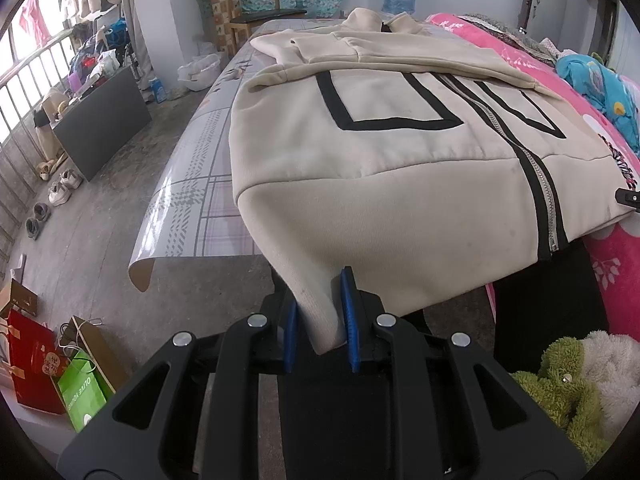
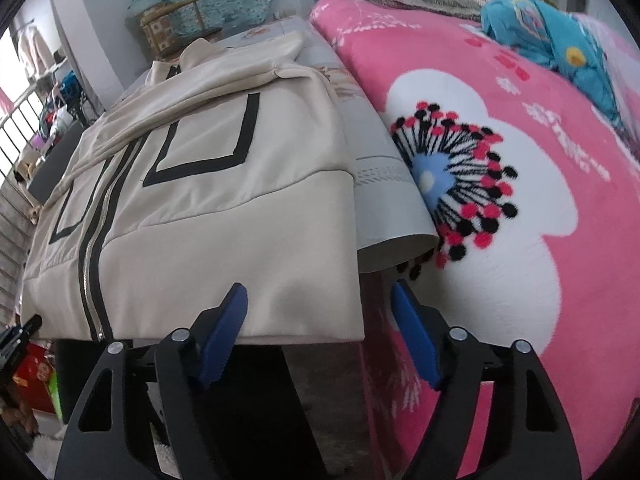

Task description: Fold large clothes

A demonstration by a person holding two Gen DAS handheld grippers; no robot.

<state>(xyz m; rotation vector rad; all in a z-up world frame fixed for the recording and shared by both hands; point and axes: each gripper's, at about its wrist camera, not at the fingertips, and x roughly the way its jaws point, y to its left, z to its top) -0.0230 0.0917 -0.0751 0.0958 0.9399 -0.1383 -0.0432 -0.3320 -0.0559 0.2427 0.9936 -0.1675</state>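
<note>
On the grey-patterned table (image 1: 200, 184), lying spread flat: cream zip jacket (image 1: 360, 152), black-outlined pockets, sleeves folded across; left gripper (image 1: 320, 316) pinching its hem corner, right gripper (image 2: 320, 332) gaping, straddling the opposite hem corner, not gripping.

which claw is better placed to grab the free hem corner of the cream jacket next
Right. The right claw stands open with the jacket's free hem corner between its pads, not yet pinched. The left claw is already shut on the other corner.

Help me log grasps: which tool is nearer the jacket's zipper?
Left. The left tool pinches the jacket hem; the right tool straddles the far corner, farther from the zipper.
</note>
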